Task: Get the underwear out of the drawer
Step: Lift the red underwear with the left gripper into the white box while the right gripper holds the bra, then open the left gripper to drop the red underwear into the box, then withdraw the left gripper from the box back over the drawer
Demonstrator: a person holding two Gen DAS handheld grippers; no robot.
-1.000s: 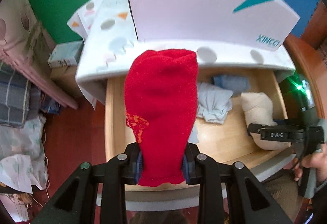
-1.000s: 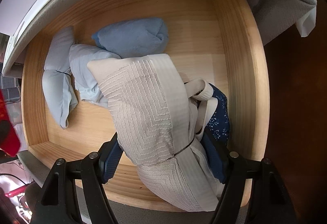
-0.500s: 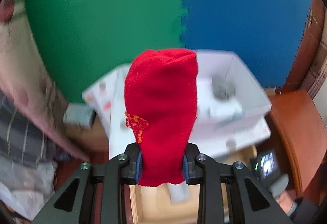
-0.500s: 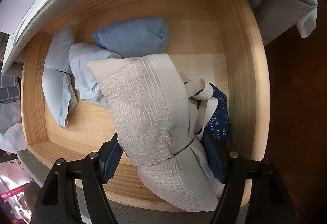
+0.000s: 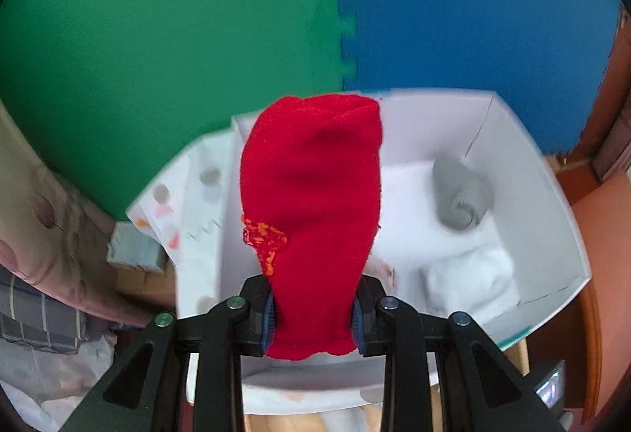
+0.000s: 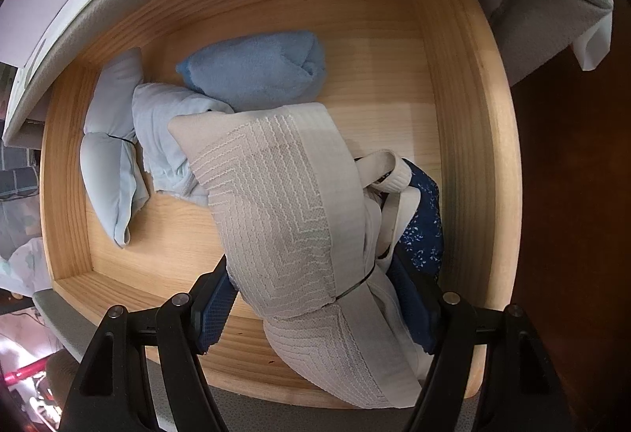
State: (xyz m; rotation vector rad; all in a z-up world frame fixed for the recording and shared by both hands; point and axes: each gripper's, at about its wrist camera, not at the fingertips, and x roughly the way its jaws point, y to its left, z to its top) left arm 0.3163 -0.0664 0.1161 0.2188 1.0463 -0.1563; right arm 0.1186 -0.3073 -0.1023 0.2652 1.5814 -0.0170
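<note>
The white box [image 5: 552, 219] fills the lower half of the left wrist view, open-topped, standing ahead of and below the left gripper [image 5: 313, 315], with a grey roll [image 5: 459, 195] and a white bundle [image 5: 469, 280] already lying in it. The red roll [image 5: 311, 219] stands up out of that gripper, its long axis running along the fingers and away from the camera toward the box, so the left hand is the one placed to drop it in. The jaws are clamped on the roll's lower end, both pads pressed into the cloth. In the wooden drawer [image 6: 461, 108], the right gripper [image 6: 315, 303] points down with its jaws spread around the white patterned bundle [image 6: 276, 203], apparently lightly touching it; a firm grip cannot be told. A blue roll [image 6: 256, 71] and pale blue pieces [image 6: 114, 163] lie beyond it.
</note>
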